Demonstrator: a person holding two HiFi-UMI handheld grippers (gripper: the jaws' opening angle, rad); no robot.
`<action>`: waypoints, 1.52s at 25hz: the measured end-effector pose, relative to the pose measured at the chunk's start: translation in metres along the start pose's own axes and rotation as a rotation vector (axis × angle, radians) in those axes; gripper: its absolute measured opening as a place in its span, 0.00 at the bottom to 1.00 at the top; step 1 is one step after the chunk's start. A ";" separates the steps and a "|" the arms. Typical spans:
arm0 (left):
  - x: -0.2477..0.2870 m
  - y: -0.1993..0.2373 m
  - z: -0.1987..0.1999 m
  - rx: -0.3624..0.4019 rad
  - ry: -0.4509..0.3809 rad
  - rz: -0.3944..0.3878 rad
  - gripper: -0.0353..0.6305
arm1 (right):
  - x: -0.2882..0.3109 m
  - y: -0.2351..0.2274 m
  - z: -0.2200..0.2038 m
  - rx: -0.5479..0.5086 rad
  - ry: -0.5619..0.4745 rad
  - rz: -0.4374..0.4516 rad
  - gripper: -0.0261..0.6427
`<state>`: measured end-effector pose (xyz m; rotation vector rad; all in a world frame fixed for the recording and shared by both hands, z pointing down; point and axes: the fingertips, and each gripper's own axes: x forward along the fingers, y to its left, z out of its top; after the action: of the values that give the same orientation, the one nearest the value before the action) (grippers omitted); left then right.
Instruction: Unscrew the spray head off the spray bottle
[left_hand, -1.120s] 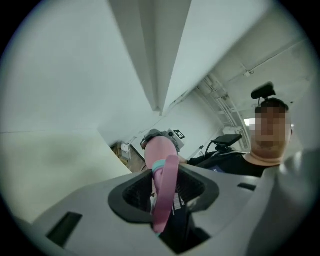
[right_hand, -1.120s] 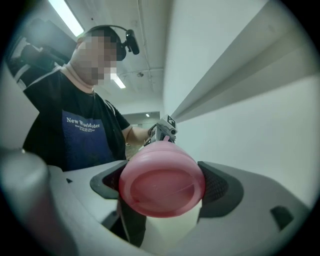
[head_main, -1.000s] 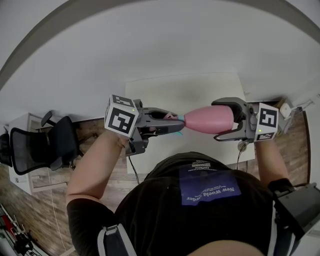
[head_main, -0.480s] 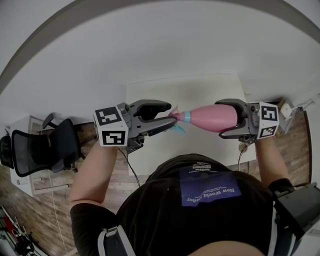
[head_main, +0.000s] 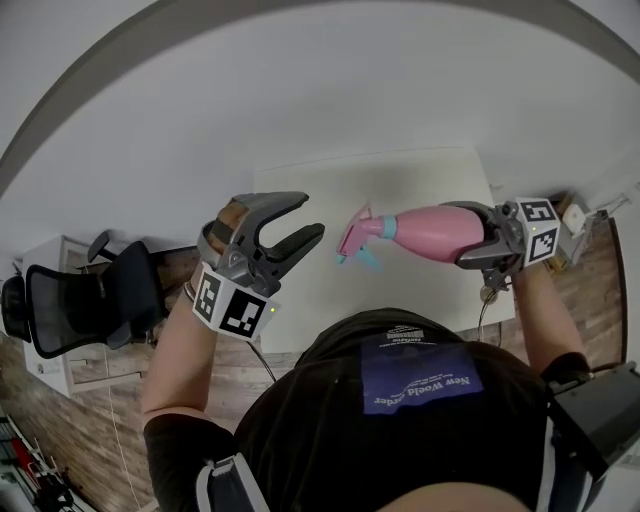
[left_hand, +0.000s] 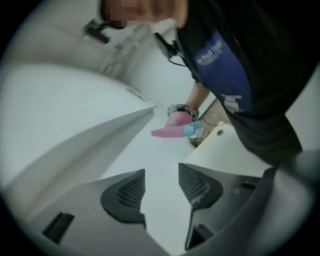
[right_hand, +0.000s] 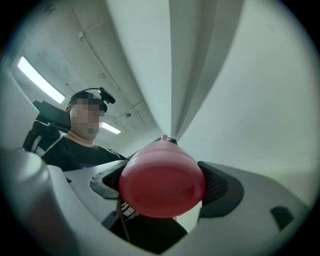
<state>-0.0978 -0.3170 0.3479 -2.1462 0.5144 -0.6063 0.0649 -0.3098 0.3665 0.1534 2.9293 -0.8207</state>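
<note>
— The left tool (head_main: 312, 215)?
— Grey, with mesh-textured pads. Its jaws have just been opening, with nothing between them.
— And the spray bottle (head_main: 430, 230)?
— Smooth, pink and rounded, spray head (head_main: 357, 232) on, level above the white table (head_main: 400, 175), its base clamped in the right tool (head_main: 462, 236).

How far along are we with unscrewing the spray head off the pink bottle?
Done: the right gripper clamps the spray bottle by its body. In hand: the left gripper sits clear of the spray head; its jaws have just been opening, nothing between them. Left: the head is still on the bottle.
</note>
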 end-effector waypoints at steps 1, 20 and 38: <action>0.002 -0.002 0.004 0.113 0.014 0.038 0.35 | 0.001 0.000 -0.002 0.021 0.000 0.009 0.67; 0.031 -0.050 0.073 0.493 -0.124 -0.077 0.32 | 0.022 0.010 -0.018 0.136 0.079 0.114 0.67; 0.031 -0.052 0.057 -0.752 -0.058 -0.535 0.26 | 0.032 0.016 -0.017 -0.296 0.255 -0.068 0.67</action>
<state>-0.0321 -0.2696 0.3666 -3.0514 0.1216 -0.7032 0.0341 -0.2848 0.3687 0.1442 3.2682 -0.3889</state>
